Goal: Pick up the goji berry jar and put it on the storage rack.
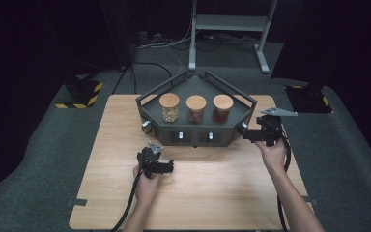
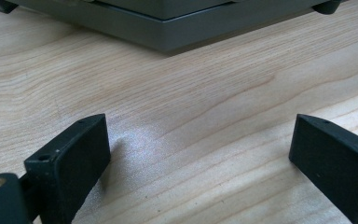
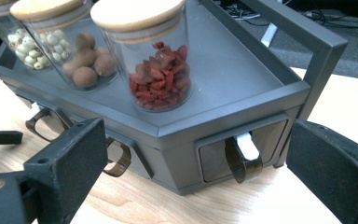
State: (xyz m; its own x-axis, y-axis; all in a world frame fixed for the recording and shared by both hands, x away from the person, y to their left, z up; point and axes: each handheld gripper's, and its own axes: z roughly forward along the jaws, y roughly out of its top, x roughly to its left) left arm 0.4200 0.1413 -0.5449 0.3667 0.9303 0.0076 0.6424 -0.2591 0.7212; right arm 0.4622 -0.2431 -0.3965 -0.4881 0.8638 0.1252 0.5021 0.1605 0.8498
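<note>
Beside the dark cabinet (image 3: 242,116), the gaping right gripper (image 3: 196,163) faces a drawer handle (image 3: 242,158).

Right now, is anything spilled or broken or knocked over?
No, nothing stands out. The three jars stand upright in a row on the grey cabinet with their wooden lids on, and its drawers look shut. Both the left tongs and the right tongs are open and hold nothing.

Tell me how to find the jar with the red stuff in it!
Look for the dark angular cabinet at the far side of the wooden table. Three cork-lidded glass jars stand in a row on top. Yours is the red berry jar, nearest the right gripper; the others hold brown balls and pale seeds.
</note>
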